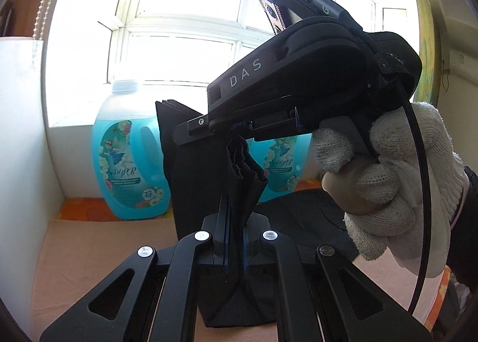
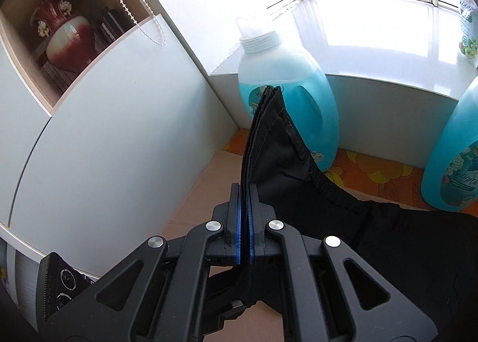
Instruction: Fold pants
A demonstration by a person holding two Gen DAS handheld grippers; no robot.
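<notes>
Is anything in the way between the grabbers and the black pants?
No. The left gripper and the right gripper are each shut on the black pants, so nothing sits between. The two blue bottles stand behind the lifted cloth, near the window.

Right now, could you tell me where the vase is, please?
In the right wrist view the vase stands upper left, inside a cabinet niche, behind the bead cord.

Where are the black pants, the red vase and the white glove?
black pants (image 2: 269,139): right wrist view, raised hem edge above the shut claw.
red vase (image 2: 64,34): right wrist view, its belly.
white glove (image 1: 418,168): left wrist view, back of the hand.
</notes>
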